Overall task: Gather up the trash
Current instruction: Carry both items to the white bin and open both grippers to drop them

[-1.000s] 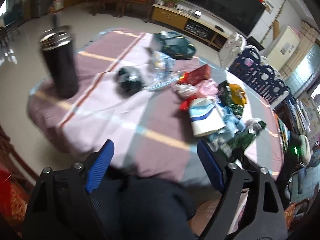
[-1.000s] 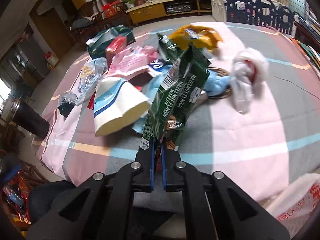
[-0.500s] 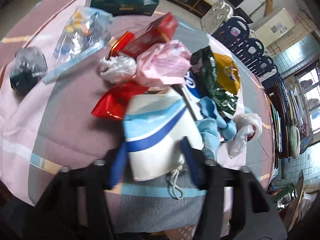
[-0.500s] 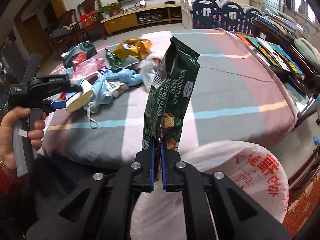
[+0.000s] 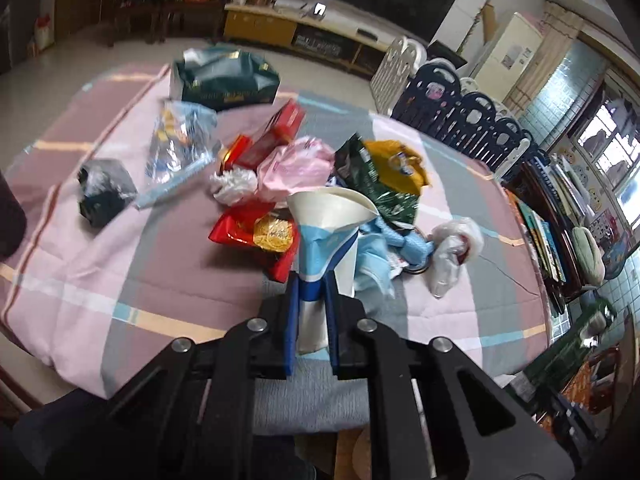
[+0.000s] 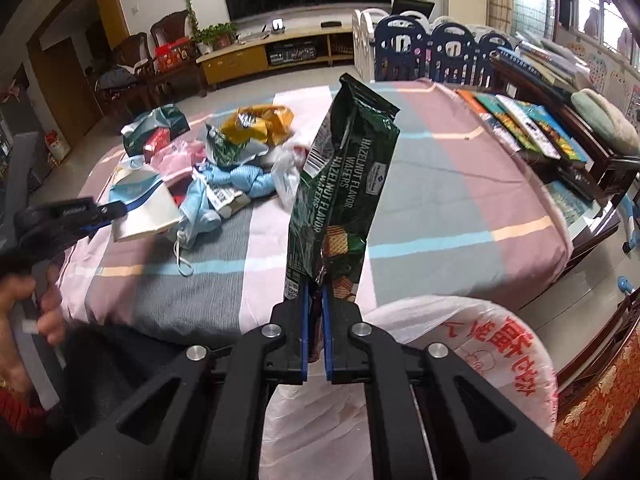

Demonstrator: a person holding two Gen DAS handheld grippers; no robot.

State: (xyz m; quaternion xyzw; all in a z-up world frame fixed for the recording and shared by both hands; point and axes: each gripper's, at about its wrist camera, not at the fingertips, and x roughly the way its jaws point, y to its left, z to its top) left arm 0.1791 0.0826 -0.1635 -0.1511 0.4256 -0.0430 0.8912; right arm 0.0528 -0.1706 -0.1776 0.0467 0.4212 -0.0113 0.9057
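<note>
both tools clamped: left tool (image 5: pixel 311 300) on paper cup (image 5: pixel 326 232), right tool (image 6: pixel 315 300) on wafer bag (image 6: pixel 340 184).

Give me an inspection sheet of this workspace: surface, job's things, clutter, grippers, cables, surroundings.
Surface: table under a pink, grey and mauve plaid cloth.
Job's things: green wafer wrapper held upright; crushed paper cup lifted; white plastic bag below the right gripper, near the table edge.
Clutter: pile of wrappers mid-table, among them a red snack packet, pink bag, yellow bag, blue cloth, dark green box.
Grippers: left gripper shut on the cup; right gripper shut on the wrapper.
Cables: nothing seen.
Surroundings: TV cabinet, playpen fence, books.
</note>
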